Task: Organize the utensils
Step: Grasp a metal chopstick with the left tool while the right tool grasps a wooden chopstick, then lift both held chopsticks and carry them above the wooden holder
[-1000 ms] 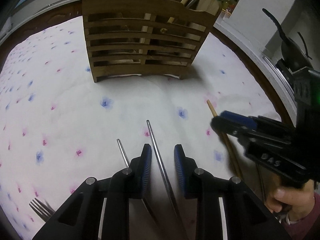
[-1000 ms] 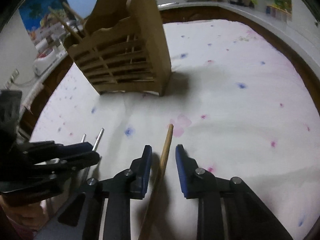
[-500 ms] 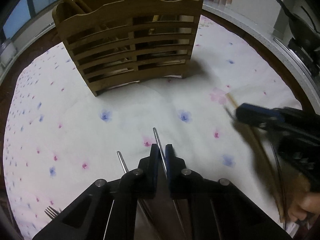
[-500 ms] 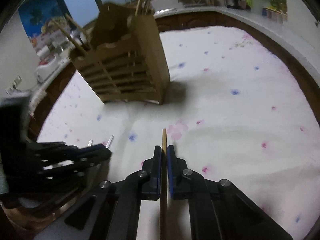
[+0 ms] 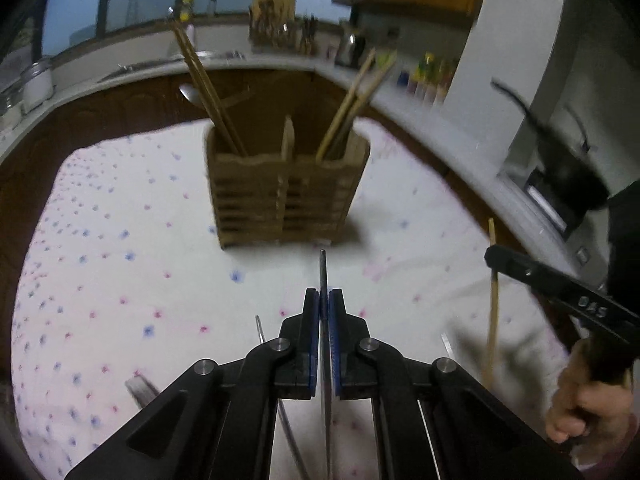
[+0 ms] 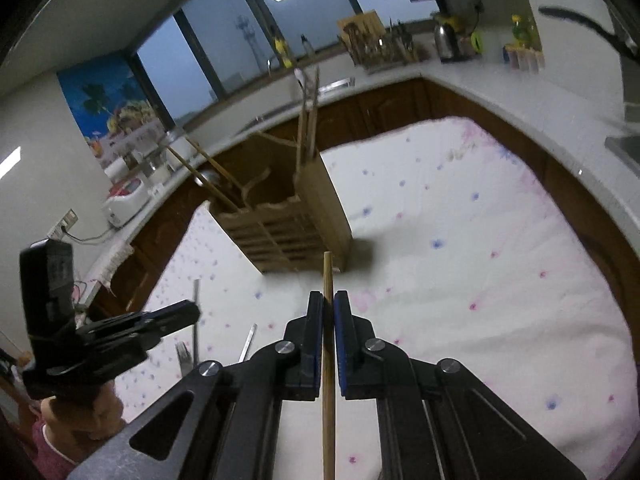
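Note:
A slatted wooden utensil holder (image 5: 286, 194) stands on the flowered tablecloth (image 5: 120, 264) with several chopsticks and a spoon in it; it also shows in the right wrist view (image 6: 296, 232). My left gripper (image 5: 324, 300) is shut on a metal chopstick (image 5: 323, 272) and holds it above the cloth, tip toward the holder. My right gripper (image 6: 329, 304) is shut on a wooden chopstick (image 6: 328, 280), also lifted. The right gripper shows in the left wrist view (image 5: 496, 258) holding that chopstick (image 5: 493, 320) upright.
A second metal chopstick (image 5: 262, 330) and a fork (image 5: 140, 390) lie on the cloth at the near left; they show in the right wrist view too, the chopstick (image 6: 247, 342) right of the fork (image 6: 184, 354). A kitchen counter (image 6: 460, 72) with bottles and a kettle runs behind the table.
Both grippers closed, the left on the metal chopstick and the right on the wooden one, then lifted them off the cloth and tilted up. The holder now looks farther away.

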{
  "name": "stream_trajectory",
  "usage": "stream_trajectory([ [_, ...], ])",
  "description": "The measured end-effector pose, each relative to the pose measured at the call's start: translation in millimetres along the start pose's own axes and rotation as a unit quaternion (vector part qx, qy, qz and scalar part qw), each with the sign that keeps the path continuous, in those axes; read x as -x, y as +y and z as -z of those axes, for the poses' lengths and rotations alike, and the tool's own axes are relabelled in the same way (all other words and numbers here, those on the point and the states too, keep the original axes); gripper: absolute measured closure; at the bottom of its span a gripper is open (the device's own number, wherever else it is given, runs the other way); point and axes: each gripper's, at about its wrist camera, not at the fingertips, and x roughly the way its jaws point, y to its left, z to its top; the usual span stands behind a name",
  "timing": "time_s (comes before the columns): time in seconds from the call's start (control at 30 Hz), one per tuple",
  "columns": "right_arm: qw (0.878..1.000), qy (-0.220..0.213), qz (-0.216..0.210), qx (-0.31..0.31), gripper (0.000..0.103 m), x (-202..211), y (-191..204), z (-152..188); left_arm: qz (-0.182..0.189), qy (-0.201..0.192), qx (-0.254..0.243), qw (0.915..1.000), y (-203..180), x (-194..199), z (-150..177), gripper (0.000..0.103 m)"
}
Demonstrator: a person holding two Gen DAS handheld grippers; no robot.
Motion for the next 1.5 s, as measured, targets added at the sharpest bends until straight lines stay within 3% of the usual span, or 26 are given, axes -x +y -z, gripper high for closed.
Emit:
stream_trajectory([
  [0.33,0.998,-0.049,-0.007,0.035,0.097,44,32,-6,0.011,-0.06,0.017,0.998,10,91,30,0.1],
  [0.67,0.996,-0.071,-0.01,0.048,0.097,64,45,-4,0.015,-0.096,0.04,0.9944,26,140,55,0.1],
  [1.5,0.994,-0.089,-0.013,0.058,0.097,74,56,-12,0.023,-0.143,0.06,0.9876,49,161,49,0.1],
])
